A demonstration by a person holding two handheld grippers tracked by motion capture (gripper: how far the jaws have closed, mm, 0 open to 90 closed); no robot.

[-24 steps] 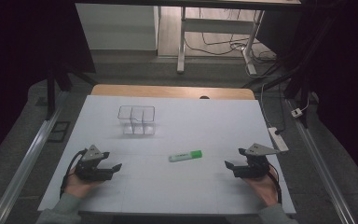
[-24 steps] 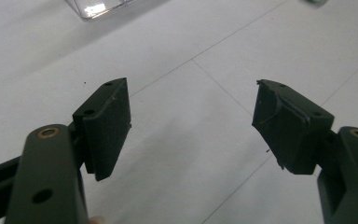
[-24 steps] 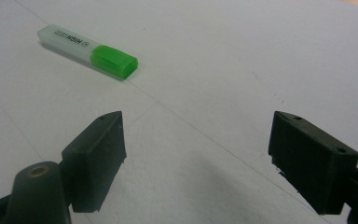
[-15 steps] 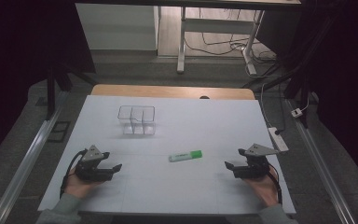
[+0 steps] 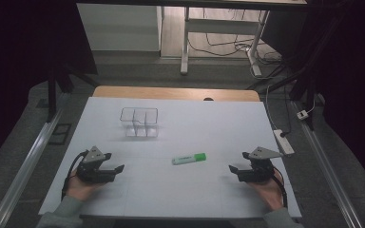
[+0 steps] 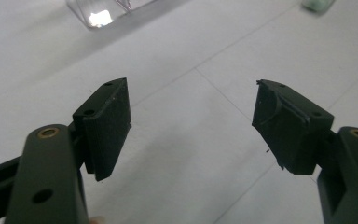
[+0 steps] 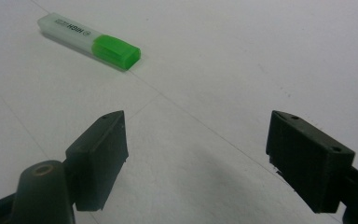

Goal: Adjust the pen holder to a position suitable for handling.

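Green highlighter [image 5: 189,158] btwn both, prob. nearer right hand-held gripper [image 5: 234,169], jaws wide, empty

No change I can see across the high view: my left gripper [image 5: 115,169] and right gripper [image 5: 234,169] sit in the same spots on the table [image 5: 209,128], jaws spread alike, and the highlighter [image 5: 189,158] lies unmoved between them.

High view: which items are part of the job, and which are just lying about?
In the job:
green highlighter
clear divided box
left claw, open
right claw, open

Lying about:
power strip
floor cables
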